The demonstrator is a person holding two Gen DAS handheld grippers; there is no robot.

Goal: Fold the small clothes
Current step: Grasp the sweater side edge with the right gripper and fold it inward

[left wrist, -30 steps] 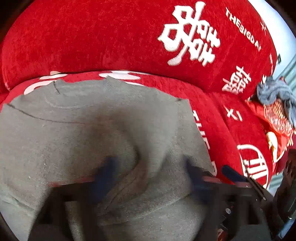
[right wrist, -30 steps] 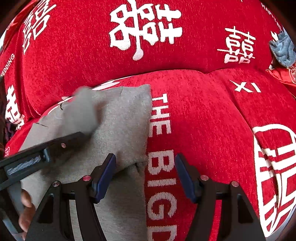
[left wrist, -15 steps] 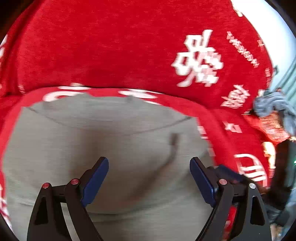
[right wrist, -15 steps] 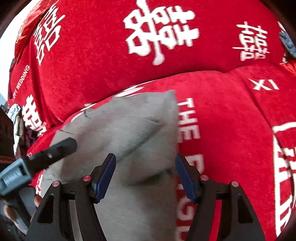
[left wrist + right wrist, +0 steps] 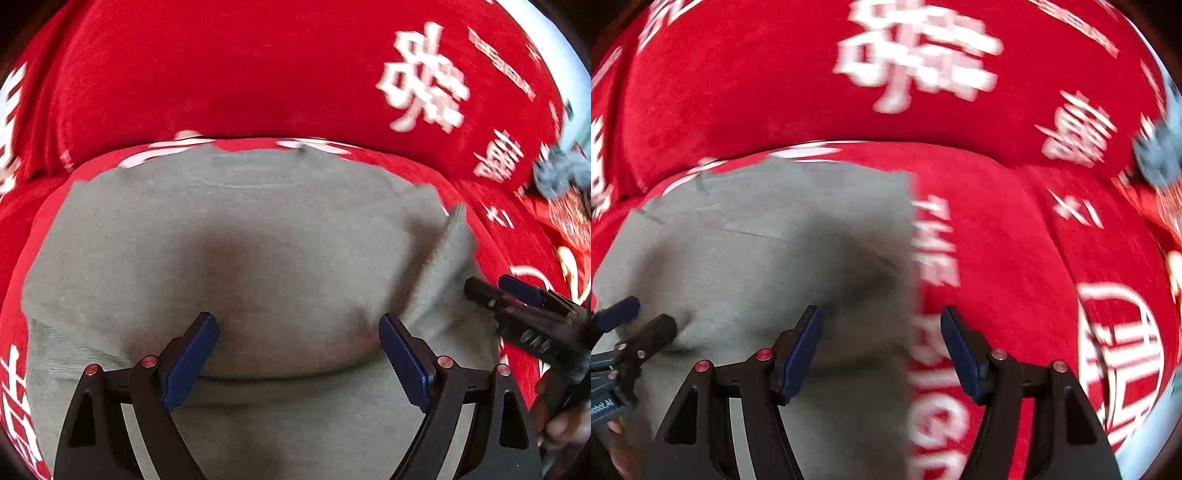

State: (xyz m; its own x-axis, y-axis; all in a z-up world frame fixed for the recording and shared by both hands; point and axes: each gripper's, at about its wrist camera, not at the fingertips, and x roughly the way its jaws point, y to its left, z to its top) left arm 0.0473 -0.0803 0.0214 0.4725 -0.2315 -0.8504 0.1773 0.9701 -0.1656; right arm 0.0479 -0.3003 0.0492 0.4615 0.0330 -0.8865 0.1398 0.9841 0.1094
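Observation:
A grey knit garment (image 5: pixel 258 240) lies spread on the red sofa seat, neckline toward the backrest; it also shows in the right wrist view (image 5: pixel 768 251). My left gripper (image 5: pixel 299 354) is open and empty over the garment's lower middle. My right gripper (image 5: pixel 882 347) is open and empty, straddling the garment's right edge. The right gripper shows at the garment's right edge in the left wrist view (image 5: pixel 517 295), beside a raised fold of fabric (image 5: pixel 447 251). The left gripper shows at the left of the right wrist view (image 5: pixel 631 325).
The red sofa cover (image 5: pixel 997 240) with white lettering spans seat and backrest (image 5: pixel 221 74). A grey-blue cloth heap (image 5: pixel 561 173) and a red patterned item (image 5: pixel 569 218) lie on the seat at far right.
Both views shifted: my left gripper, blurred low on the garment a second ago, now stands open above it. The garment's right side lies flatter, with one raised fold by the right gripper.

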